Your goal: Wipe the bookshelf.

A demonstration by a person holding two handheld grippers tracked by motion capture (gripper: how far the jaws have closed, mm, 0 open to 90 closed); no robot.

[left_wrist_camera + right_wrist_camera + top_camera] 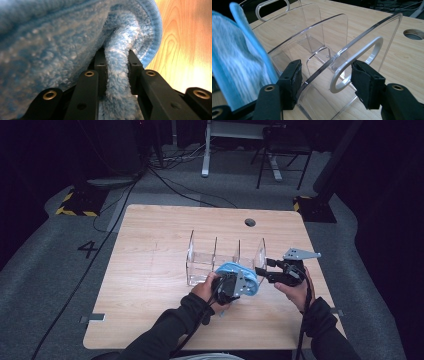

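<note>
Blue cloth (62, 32) (pinched fold) beside organizer wall (352, 37)

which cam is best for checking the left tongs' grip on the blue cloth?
The left gripper view: a fold of the blue cloth sits pinched between the two black jaws of the left tongs, close up. In the high view the cloth is a small bundle beside the clear organizer. The right gripper view catches the cloth's edge.

My blue microfibre cloth (235, 270) is fluffy, with a stitched hem, bunched into thick folds; one fold is pinched between my left hand-held gripper's (117, 72) jaws. It hangs at the near right end of the clear acrylic divider rack (200, 262), touching its edge.
</note>
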